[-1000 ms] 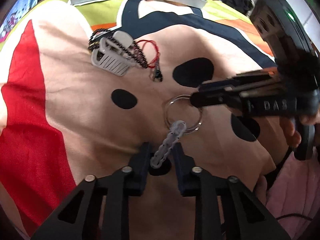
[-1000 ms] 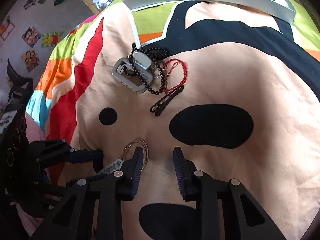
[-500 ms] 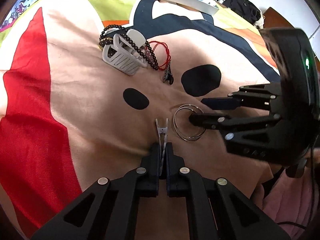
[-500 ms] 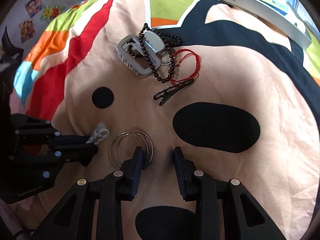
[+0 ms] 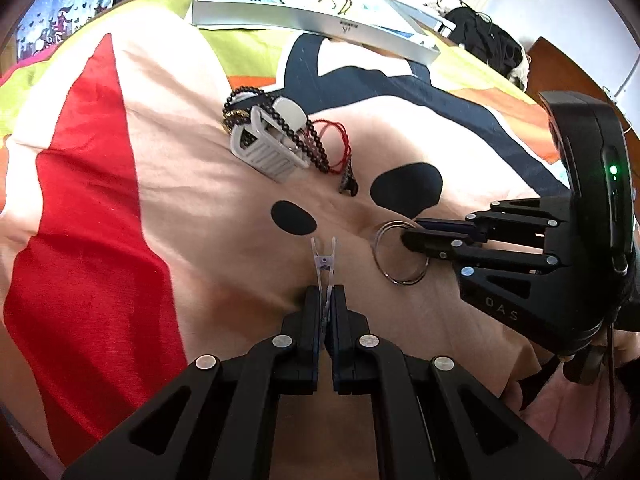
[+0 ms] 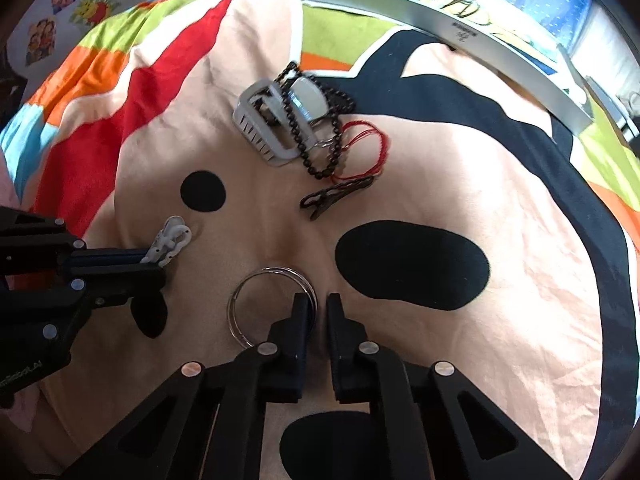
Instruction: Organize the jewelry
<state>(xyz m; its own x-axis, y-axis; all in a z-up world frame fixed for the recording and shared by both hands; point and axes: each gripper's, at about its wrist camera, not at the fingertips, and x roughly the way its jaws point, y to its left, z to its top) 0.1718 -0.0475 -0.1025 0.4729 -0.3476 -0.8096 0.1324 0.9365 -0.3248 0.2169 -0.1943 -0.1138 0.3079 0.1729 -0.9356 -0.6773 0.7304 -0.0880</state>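
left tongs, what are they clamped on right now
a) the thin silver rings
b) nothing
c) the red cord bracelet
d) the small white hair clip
d: the left tongs are shut on the small white hair clip, which sticks out past their tips; the thin silver rings lie at the right tongs instead.

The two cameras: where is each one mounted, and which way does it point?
Left wrist view: rides on the left gripper, facing down along its fingers at the bedspread; they pinch a white clip, and the right gripper enters from the right.
Right wrist view: rides on the right gripper, also facing down; its jaws have just closed on the metal rings, with the left gripper at the left.
Shared: both grippers, clip, rings, jewelry pile.
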